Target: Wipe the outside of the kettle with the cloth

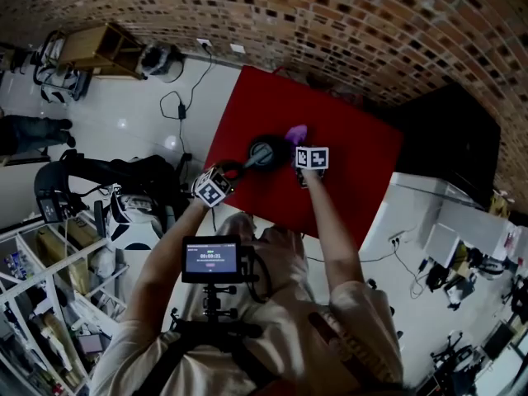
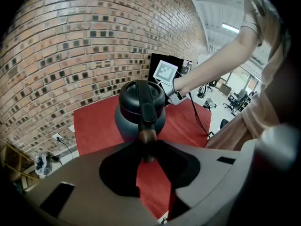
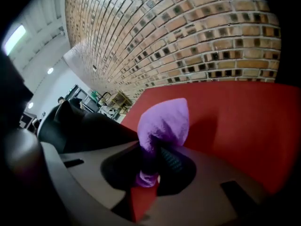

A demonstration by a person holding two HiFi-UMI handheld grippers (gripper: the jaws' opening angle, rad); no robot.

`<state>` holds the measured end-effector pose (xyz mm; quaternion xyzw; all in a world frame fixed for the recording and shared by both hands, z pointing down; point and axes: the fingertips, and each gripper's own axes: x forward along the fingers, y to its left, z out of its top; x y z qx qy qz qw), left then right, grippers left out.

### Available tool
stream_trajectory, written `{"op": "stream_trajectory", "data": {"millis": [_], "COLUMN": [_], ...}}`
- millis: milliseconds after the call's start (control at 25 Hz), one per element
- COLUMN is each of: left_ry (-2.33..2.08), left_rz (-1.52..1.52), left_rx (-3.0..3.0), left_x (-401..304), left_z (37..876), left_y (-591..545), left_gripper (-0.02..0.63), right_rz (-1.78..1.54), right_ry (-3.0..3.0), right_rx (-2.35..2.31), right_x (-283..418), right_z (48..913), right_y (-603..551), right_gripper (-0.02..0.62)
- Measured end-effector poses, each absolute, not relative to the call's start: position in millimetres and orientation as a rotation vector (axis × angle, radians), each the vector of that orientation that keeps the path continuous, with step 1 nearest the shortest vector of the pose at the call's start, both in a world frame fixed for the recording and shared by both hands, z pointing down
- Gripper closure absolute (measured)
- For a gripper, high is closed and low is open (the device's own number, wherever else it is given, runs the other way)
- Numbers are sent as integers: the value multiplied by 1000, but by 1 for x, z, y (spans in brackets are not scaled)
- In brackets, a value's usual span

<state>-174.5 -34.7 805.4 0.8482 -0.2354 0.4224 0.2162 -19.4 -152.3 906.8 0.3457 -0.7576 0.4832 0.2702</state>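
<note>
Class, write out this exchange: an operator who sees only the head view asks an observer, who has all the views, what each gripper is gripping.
Operator: Is the left gripper on the kettle?
Observer: Yes. The left gripper view shows its jaws closed on the brown end of the handle.
Operator: How does the right gripper hold the cloth?
Observer: The right gripper view shows its jaws pinching the purple cloth's lower end. The rest of the cloth is bunched beyond them, over the red table cover.

free: bare red tabletop [image 1: 367, 180] (far right) | blocked: kettle [image 1: 262, 152], brick wall [image 1: 371, 31] behind
</note>
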Motion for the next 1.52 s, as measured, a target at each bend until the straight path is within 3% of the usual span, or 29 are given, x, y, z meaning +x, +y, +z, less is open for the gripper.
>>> {"op": "stream_trajectory", "data": {"millis": [320,680,1280,1520], "left_ry": [-630,-622,-636,-651], "left_rz": [1154,1177,1178,1177], "left_rx": [2377,2377,2344,2342], "left_x": [-159,-157,-164,-165], "left_z": [797,795,801,801], "left_y": [-44,-45,-37,-36], "left_gripper": [502,503,502,502], "right_rz": [1292,1427,1112,1350], "right_ry": [-1941,-1908,-1831,-1905], "right_rx": [870,517,569,915], "right_x": [-5,-109,-1,32], "right_z": [922,945,969,945], "right_y": [-40,41,-48,-113], "right_gripper": [508,508,509,509]}}
